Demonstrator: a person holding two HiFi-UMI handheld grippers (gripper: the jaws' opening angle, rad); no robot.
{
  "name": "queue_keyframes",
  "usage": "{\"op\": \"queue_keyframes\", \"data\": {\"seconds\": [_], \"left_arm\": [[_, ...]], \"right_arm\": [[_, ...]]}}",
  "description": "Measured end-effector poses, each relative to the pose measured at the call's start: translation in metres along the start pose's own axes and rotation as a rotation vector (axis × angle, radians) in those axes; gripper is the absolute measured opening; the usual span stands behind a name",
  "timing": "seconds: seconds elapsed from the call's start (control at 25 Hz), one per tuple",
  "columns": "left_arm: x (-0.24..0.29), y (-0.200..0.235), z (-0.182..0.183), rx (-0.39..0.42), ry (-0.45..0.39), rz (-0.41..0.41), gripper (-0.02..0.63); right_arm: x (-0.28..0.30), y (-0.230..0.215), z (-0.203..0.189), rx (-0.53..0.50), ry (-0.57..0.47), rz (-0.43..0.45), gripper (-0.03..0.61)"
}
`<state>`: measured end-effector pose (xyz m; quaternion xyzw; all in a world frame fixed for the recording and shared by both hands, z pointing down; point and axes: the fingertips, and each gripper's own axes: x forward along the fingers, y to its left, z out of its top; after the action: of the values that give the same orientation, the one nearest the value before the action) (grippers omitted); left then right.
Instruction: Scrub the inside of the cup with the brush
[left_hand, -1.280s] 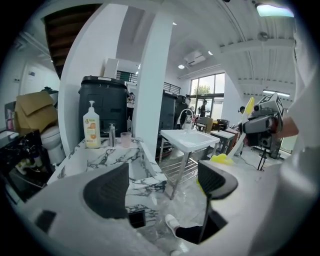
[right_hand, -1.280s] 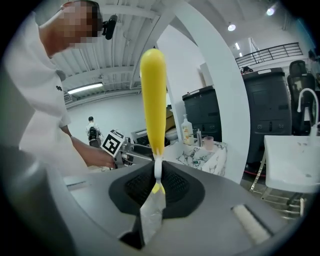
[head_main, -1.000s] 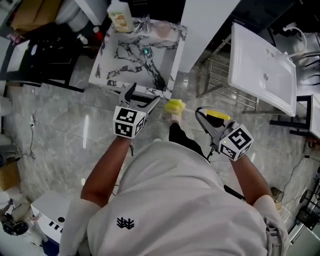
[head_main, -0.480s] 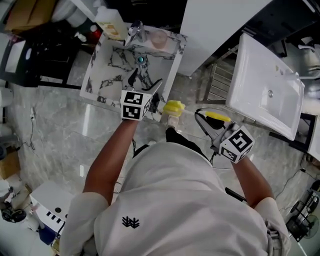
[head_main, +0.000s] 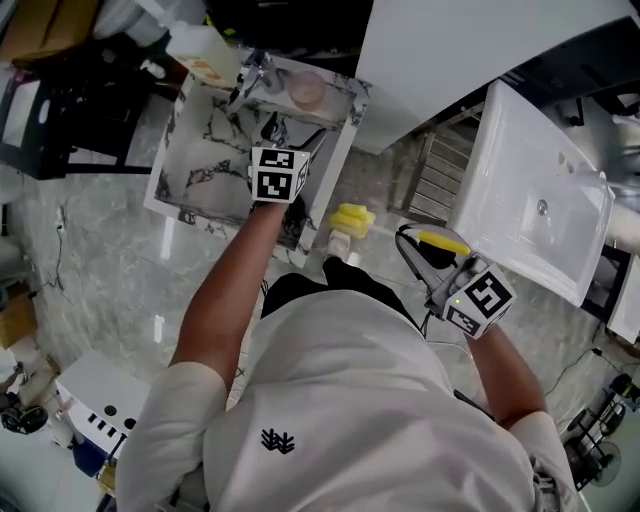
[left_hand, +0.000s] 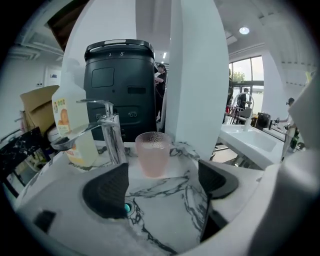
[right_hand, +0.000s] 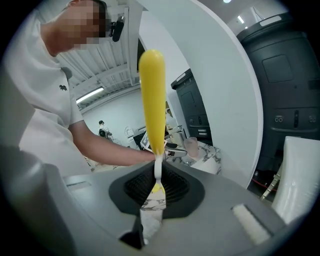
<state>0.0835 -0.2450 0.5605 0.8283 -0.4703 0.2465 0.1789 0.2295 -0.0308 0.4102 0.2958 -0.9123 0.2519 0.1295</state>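
Head cam steeply down from above; L gripper cam low, near sink (left_hand: 161, 192); all 3 share cup (left_hand: 152, 155).

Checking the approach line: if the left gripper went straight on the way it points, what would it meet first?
Most likely the pink cup, upright on the sink ledge beside the faucet; the left gripper is open and empty, though depth is unclear.

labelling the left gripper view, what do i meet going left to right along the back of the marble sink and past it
cardboard box → bottle → faucet → pink cup → white basin
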Motion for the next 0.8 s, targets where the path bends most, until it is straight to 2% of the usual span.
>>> {"op": "queue_keyframes", "data": {"seconds": [0.28, 0.6, 0.8], "left_arm": [[0.051, 0.021, 0.002, 0.008, 0.023, 0.038, 0.445], [0.089, 0.023, 0.011, 0.031, 0.028, 0.021, 0.443], [0.1, 0.02, 0.011, 0.039, 0.041, -0.004, 0.377]], "right_arm": [[0.0, -0.017, -0.006, 0.033, 0.013, -0.017, 0.044], [0.0, -0.027, -0.009, 0.045, 0.03, -0.045, 0.044], [0.001, -0.027, -0.01, 0.056, 0.022, -0.1, 0.044]]}}
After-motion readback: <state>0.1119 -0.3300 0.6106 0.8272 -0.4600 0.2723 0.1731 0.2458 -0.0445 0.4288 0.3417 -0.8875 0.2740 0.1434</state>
